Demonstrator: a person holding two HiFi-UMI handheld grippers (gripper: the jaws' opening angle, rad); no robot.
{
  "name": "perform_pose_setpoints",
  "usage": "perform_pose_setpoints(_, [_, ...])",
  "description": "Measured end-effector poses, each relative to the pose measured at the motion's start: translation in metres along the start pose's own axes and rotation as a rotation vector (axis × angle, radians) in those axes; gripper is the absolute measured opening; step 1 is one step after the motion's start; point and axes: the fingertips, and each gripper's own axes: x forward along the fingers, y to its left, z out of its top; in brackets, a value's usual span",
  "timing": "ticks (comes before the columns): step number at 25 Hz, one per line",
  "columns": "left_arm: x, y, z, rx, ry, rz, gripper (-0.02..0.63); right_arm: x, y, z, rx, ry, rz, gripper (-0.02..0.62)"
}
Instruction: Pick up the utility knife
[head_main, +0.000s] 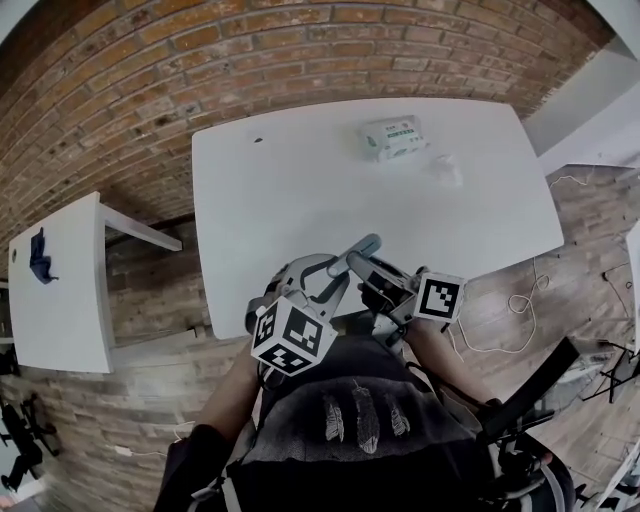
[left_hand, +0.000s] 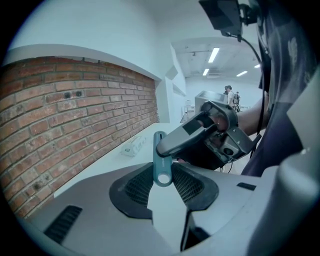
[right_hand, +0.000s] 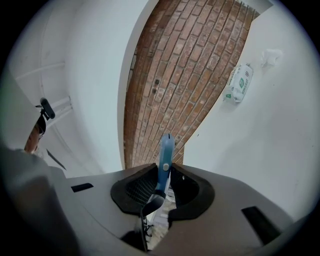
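The utility knife (head_main: 357, 251) is a slim teal handle held in the air over the near edge of the white table (head_main: 300, 180). In the left gripper view its end with a round hole (left_hand: 163, 175) sits between the two dark pads, and my left gripper (left_hand: 162, 184) is shut on it. My right gripper (left_hand: 210, 130) reaches in from the right and clamps the knife's other part. In the right gripper view the knife (right_hand: 165, 156) stands upright between the pads of my right gripper (right_hand: 161, 189), which press on it. Both marker cubes show close together in the head view.
A white wipes packet (head_main: 393, 137) and a crumpled tissue (head_main: 447, 168) lie at the table's far side. A second white table (head_main: 60, 290) at the left carries a blue object (head_main: 40, 257). A cable (head_main: 520, 300) lies on the brick-patterned floor at the right.
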Motion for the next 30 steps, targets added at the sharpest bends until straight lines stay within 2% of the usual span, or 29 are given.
perform_pose_setpoints(15, [-0.001, -0.001, 0.001, 0.009, -0.014, -0.011, 0.120, -0.009, -0.006, 0.012, 0.017, -0.023, -0.016, 0.081])
perform_pose_setpoints(30, [-0.012, 0.000, 0.001, 0.029, -0.030, -0.015, 0.119, -0.009, -0.003, 0.014, 0.033, -0.023, 0.014, 0.081])
